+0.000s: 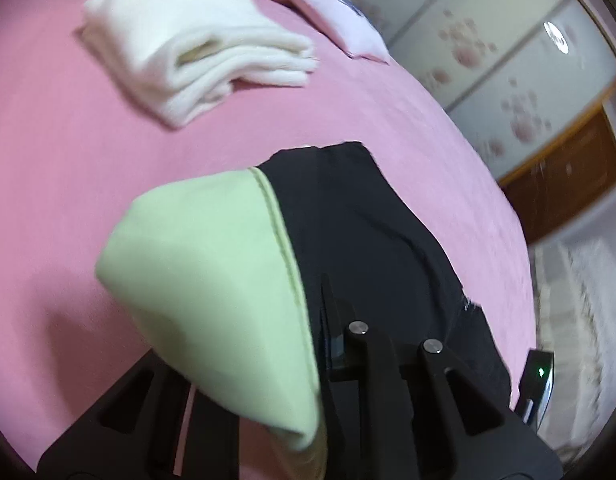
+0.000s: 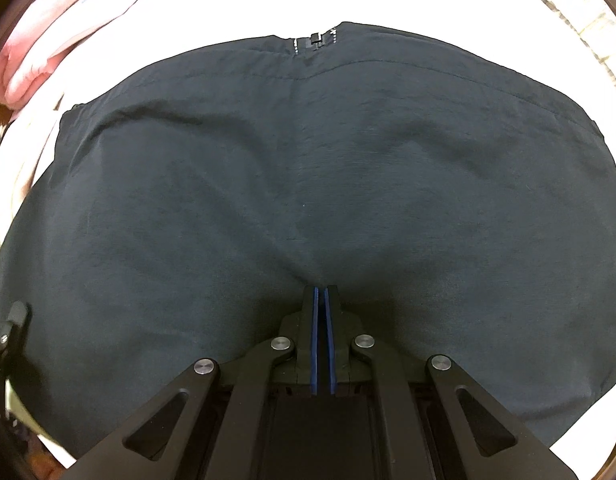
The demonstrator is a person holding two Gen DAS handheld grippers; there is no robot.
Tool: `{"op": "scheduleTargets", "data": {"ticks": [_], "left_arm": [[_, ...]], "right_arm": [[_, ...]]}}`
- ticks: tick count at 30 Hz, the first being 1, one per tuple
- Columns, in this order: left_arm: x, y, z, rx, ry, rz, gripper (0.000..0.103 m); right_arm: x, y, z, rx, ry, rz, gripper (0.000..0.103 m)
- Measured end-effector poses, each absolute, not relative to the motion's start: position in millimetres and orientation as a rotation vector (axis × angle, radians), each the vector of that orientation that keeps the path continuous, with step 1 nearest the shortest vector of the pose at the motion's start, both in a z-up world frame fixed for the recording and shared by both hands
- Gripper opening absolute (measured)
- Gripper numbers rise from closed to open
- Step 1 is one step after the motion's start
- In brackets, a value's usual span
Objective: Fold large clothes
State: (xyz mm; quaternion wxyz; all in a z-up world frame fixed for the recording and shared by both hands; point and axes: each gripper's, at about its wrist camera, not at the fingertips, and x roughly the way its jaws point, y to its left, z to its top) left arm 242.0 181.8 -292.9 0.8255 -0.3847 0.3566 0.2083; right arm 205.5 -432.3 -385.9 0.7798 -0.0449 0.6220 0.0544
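A large dark garment (image 2: 308,184) with a zip (image 2: 316,40) at its far edge lies spread on the bed in the right wrist view. My right gripper (image 2: 320,290) is shut and pinches its near fabric. In the left wrist view the same black garment (image 1: 372,232) shows a light green lining (image 1: 211,272) turned over. My left gripper (image 1: 326,292) is shut on this fabric and lifts it above the pink bedsheet (image 1: 67,168); the green fold hides its left finger.
A folded white garment (image 1: 195,52) lies on the pink bed at the far side, with a pale pillow (image 1: 348,28) behind it. A wardrobe with flower-print doors (image 1: 488,52) stands right of the bed. Pink and white clothes (image 2: 47,48) are piled far left.
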Motion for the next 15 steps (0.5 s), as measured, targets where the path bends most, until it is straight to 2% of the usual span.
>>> {"op": "scheduleTargets", "data": {"ticks": [5, 15], "left_arm": [[241.2, 179.5, -277.8, -0.778, 0.783, 0.394, 0.009], [237.4, 138.5, -227.6, -0.707, 0.714, 0.173, 0.007]], "right_arm": [[189.0, -423.3, -386.9, -0.104, 1.318, 0.101, 0.004], [169.2, -405.7, -391.1, -0.140, 1.266, 0.107, 0.004]]}}
